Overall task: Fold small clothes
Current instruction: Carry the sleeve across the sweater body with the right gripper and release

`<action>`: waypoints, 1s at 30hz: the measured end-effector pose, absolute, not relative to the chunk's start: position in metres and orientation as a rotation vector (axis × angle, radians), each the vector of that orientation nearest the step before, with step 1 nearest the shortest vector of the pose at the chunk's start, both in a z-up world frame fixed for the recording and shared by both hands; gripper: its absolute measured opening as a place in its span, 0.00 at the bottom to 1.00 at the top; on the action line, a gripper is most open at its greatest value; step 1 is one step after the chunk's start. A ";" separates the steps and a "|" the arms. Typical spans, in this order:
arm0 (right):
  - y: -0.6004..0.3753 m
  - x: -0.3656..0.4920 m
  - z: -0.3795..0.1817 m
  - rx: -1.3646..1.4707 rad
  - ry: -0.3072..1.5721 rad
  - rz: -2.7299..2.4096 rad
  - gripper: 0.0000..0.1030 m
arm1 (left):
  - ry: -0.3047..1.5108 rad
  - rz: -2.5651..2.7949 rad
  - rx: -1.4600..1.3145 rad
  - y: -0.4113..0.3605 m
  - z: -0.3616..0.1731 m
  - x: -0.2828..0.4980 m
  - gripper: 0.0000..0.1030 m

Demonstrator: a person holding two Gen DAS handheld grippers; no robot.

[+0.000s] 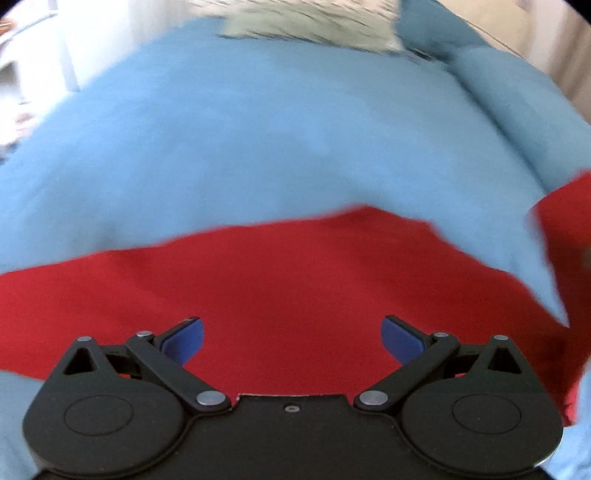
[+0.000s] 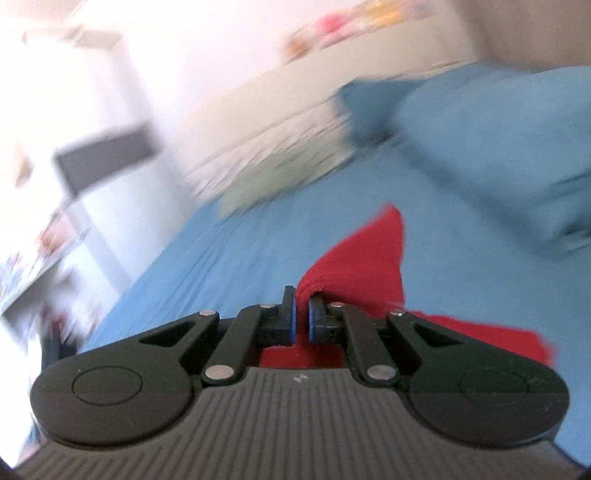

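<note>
1 red garment (image 1: 280, 280), 1 blue bedsheet (image 1: 258, 129), 2 blue pillows (image 2: 498, 147).

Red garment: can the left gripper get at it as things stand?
Probably yes. The left gripper is open, with the red garment spread on the blue bedsheet right ahead of its fingers; nothing lies between. The right gripper already pinches another part.

Garment (image 1: 280, 280) spread on the bed (image 1: 258, 129), along its near edge, directly beneath and ahead of the left gripper (image 1: 291, 338), fingers set wide apart above the cloth. One corner of the garment (image 2: 369, 258) lifted off the bed (image 2: 221, 266), pinched between the closed fingers of the right gripper (image 2: 301, 314). Pillows (image 2: 498, 147) at the far right corner of the bed. Folded blanket (image 1: 314, 26) at the far edge, left of the pillows.
</note>
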State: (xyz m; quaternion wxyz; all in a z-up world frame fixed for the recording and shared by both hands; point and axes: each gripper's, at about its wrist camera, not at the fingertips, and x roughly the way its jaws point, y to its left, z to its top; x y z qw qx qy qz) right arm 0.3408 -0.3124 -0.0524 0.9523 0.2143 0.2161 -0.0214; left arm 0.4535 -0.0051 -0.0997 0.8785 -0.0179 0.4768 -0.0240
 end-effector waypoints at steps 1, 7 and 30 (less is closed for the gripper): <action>-0.289 0.353 -0.070 0.409 0.482 0.001 0.20 | 0.993 -0.009 -0.036 0.015 -0.104 0.451 1.00; -0.190 0.378 -0.194 0.218 0.748 0.054 0.20 | 1.028 0.004 -0.060 0.069 -0.133 0.437 1.00; -0.246 0.252 -0.180 0.128 0.701 -0.005 0.76 | 1.008 -0.219 -0.016 -0.071 -0.172 0.441 0.74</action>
